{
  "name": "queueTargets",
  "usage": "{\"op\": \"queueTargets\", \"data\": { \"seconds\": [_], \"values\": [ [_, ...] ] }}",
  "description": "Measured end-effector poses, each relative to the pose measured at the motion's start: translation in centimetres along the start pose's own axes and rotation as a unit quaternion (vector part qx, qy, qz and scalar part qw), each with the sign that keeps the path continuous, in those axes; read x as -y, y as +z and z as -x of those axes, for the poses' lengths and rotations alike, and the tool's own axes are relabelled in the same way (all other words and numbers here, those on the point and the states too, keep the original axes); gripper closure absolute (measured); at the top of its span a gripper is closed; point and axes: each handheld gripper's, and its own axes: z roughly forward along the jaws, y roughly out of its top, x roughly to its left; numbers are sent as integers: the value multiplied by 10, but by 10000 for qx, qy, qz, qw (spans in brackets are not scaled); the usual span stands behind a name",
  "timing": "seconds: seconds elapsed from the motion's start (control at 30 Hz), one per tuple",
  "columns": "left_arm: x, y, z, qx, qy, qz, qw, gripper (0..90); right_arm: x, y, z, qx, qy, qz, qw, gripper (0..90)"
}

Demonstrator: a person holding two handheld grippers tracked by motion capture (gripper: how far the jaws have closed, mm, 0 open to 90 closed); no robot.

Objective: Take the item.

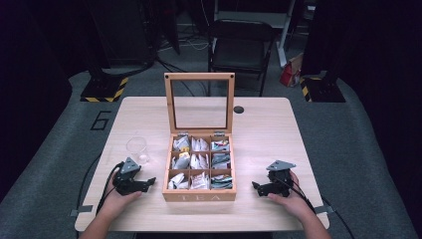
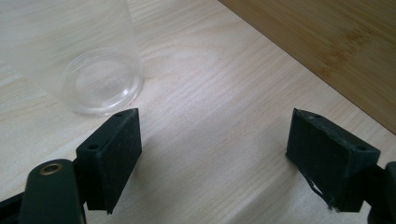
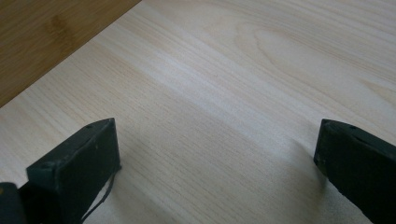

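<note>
While both tools rest near the worktop's front edge, jaws spread wide with nothing between them, the tea box (image 1: 199,164) stands midway between them, glass lid upright, nine compartments of sachets. Left tool (image 1: 147,181): just left of the box. Right tool (image 1: 256,187): just right of it. Clear plastic cup (image 1: 137,149): toward the left edge, beyond the left tool; the left gripper view shows its base ring close beside one jaw, and the box's side wall (image 2: 327,42). Worktop (image 1: 268,129): pale wood.
</note>
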Motion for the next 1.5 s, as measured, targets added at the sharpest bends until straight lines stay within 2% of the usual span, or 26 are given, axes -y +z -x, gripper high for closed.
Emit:
{"op": "queueTargets", "data": {
  "seconds": [0.8, 0.9, 0.93, 1.03, 1.3, 1.5],
  "values": [
    [0, -1, 1, -6, -91, 0, 10000, 189, 0, 0, 0, 1, -2, 0, 10000, 0],
    [0, -1, 1, -14, -60, 34, 10000, 227, 0, 0, 0, 0, -3, 0, 10000, 0],
    [-1, -2, 1, 110, -260, 83, 9996, 239, 0, 0, 0, 0, -3, 0, 10000, 0],
    [-2, -5, 2, 146, -265, 108, 9995, 247, 0, 0, 0, 0, -2, 0, 10000, 0],
    [-8, -17, 4, 174, -442, 345, 9983, 308, 0, 0, 0, 2, -2, 2, 10000, 0],
    [-13, -26, 7, 117, -486, 315, 9983, 334, 0, 0, 0, 2, -3, 2, 10000, 0]
  ]
}}
